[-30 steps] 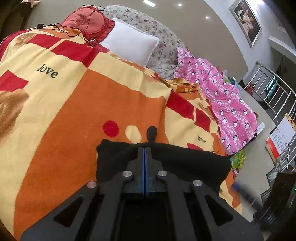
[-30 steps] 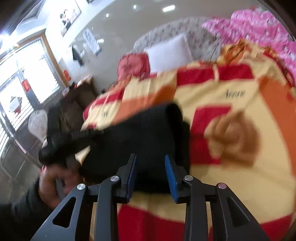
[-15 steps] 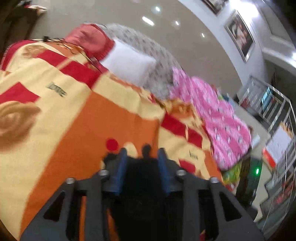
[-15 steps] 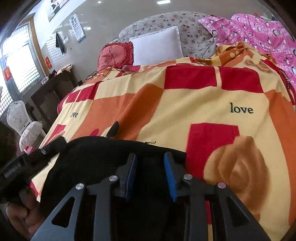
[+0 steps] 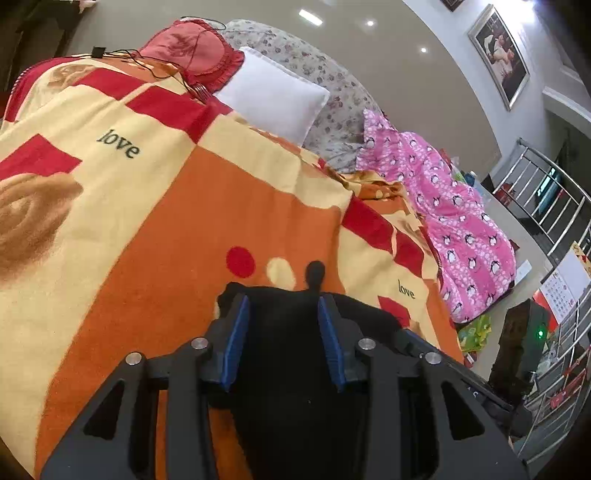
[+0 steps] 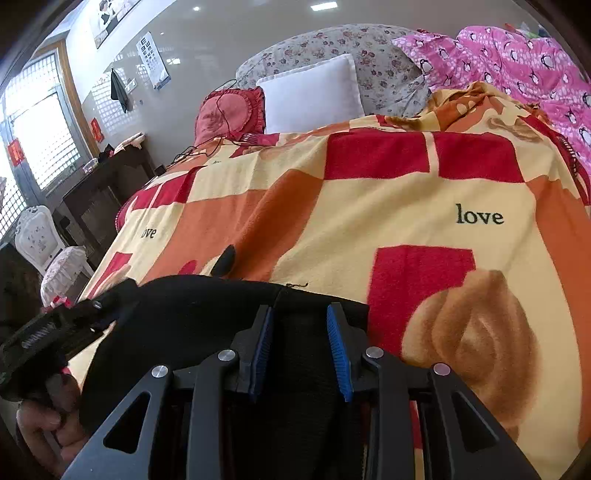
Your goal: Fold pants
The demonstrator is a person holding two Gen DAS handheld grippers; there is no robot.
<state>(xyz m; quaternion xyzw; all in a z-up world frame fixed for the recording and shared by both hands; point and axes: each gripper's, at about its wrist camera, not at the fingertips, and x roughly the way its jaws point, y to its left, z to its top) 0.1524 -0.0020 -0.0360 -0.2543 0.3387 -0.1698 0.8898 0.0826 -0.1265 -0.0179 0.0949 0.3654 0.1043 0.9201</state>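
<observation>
Both views sharp, no motion blur. Daylight from the window point(image 6: 40, 144) blows out left of the bed blanket point(image 6: 369, 221); recessed ceiling lights point(image 5: 311, 17) above it. Soft shadows. Heavy fisheye bending, dark vignette at corners.

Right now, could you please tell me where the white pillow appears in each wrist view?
Left wrist: the white pillow sits upper centre, right of the red cushion.
Right wrist: it sits top centre, again right of the red cushion.
Shared landmark: the pink penguin blanket, right of the pillow.
</observation>
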